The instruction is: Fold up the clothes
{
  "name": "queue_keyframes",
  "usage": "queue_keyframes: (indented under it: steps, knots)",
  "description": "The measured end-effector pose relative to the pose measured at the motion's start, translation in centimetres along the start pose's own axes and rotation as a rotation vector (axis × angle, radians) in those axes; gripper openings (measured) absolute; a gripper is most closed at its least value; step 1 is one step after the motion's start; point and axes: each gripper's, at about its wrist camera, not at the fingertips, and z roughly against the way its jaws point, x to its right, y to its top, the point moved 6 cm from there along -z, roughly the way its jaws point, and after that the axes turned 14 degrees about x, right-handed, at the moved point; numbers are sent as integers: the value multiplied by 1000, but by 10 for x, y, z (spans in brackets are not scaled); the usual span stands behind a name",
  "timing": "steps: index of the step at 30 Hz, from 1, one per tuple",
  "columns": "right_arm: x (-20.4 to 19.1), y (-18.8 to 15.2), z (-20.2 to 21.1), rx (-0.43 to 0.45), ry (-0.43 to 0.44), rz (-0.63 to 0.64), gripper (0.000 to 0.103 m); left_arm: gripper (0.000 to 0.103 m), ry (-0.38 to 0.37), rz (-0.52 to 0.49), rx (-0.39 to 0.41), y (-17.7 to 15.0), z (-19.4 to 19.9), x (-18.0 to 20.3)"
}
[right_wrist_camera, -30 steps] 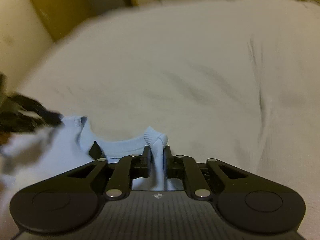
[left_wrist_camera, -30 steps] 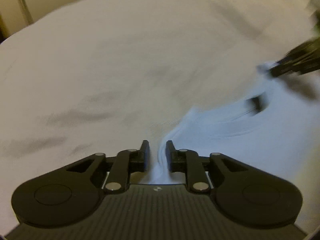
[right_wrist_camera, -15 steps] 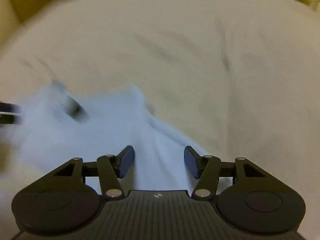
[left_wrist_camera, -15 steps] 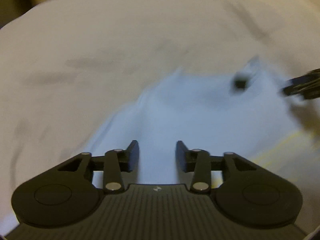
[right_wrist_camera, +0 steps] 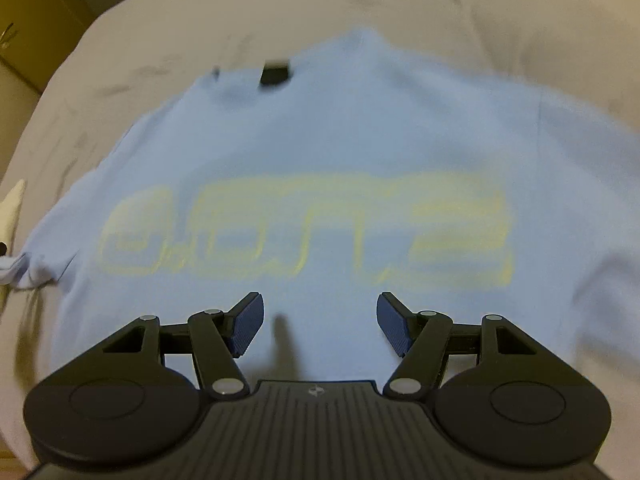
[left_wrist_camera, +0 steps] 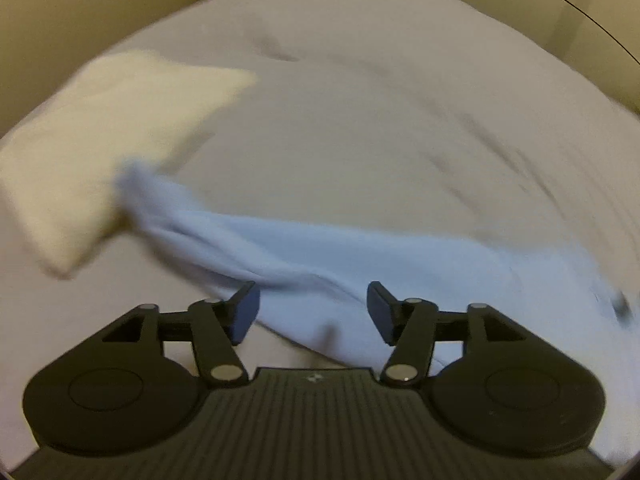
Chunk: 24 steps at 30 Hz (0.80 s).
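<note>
Left gripper (left_wrist_camera: pixel 312 308) and right gripper (right_wrist_camera: pixel 320 322) both spread wide, gripping nothing, over the blurred, seemingly flat light-blue T-shirt (right_wrist_camera: pixel 320 128).

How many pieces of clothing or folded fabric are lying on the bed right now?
2. A light blue T-shirt lies spread in front of both grippers; a folded cream piece lies beyond its sleeve, far left in the left view. Others may be out of view.

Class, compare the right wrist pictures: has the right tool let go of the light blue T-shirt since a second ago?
Yes. The right tool now stands open above the light blue T-shirt, which lies spread on the grey bedsheet.
</note>
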Motion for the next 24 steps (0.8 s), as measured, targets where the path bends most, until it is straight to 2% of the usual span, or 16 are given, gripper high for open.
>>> queue_keyframes:
  steps: [2, 5, 7, 8, 9, 10, 13, 15, 17, 18, 19, 21, 22, 23, 24]
  knots:
    - [-7, -14, -1, -35, -4, -30, 66, 61, 59, 92, 5, 15, -9, -33]
    - [-13, -17, -4, -53, -14, -47, 68, 65, 101, 177, -12, 24, -28, -63]
    - [-17, -15, -3, -47, -21, -54, 69, 57, 97, 194, -36, 24, -43, -69]
    - [-20, -18, 1, -44, -22, -61, 69, 33, 84, 199, -51, 22, -48, -71]
    - [-20, -17, -1, -42, -23, -70, 69, 2, 57, 200, -67, 20, -50, -71]
    - [-20, -17, -3, -40, -25, -79, 69, 2, 30, 194, -70, 18, -48, -71]
    - [-27, -20, -3, -39, -33, -73, 69, 1, -15, 90, 39, 15, -8, -79]
    - [-33, -24, -4, -43, -36, -64, 69, 4, -26, 35, 76, 5, 18, -96]
    - [-38, -29, -3, -49, -36, -62, 69, 16, 15, -49, 38, -20, 28, -117]
    - [-41, -32, -3, -53, -35, -61, 69, 29, 68, -107, 6, -36, 29, -127]
    - [-43, -35, -4, -56, -38, -58, 69, 31, 141, -175, -29, -50, 29, -136]
    - [-49, -39, -4, -60, -42, -44, 69, 26, 254, -280, -43, -69, 35, -144]
    - [-52, -40, -2, -57, -41, -32, 69, 26, 276, -302, -35, -75, 42, -143]
    - [-55, -41, 0, -54, -40, -19, 69, 26, 255, -289, -30, -80, 51, -139]
    - [-56, -43, 2, -52, -39, -11, 69, 26, 199, -259, -45, -85, 57, -132]
